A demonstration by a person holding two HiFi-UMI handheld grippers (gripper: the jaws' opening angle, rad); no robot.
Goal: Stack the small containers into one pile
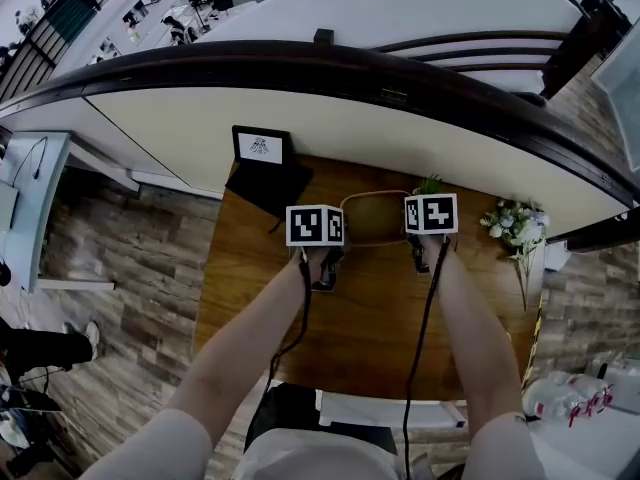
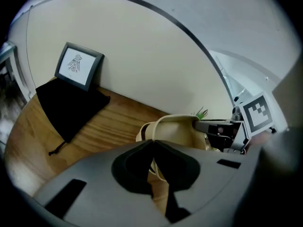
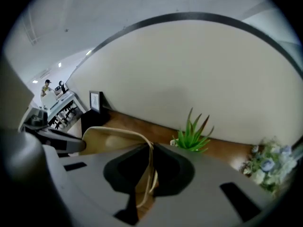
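Observation:
A beige thin-walled container (image 1: 375,218) sits at the back of the wooden table (image 1: 370,338), between my two grippers. My left gripper (image 1: 335,243) is shut on its left rim; in the left gripper view the jaws (image 2: 152,145) pinch the thin beige wall (image 2: 177,131). On the opposite rim my right gripper (image 1: 415,240) is shut too, and the right gripper view shows the wall edge (image 3: 106,138) clamped between its pads (image 3: 149,150). Each gripper shows in the other's view: the right one (image 2: 222,131) and the left one (image 3: 52,136). Whether more containers sit nested inside is hidden.
A framed picture (image 1: 260,146) stands on a black cloth pouch (image 1: 265,183) at the table's back left. A small green plant (image 3: 191,134) and a bunch of pale flowers (image 1: 517,223) stand at the back right. A curved cream wall (image 1: 330,128) bounds the table's far side.

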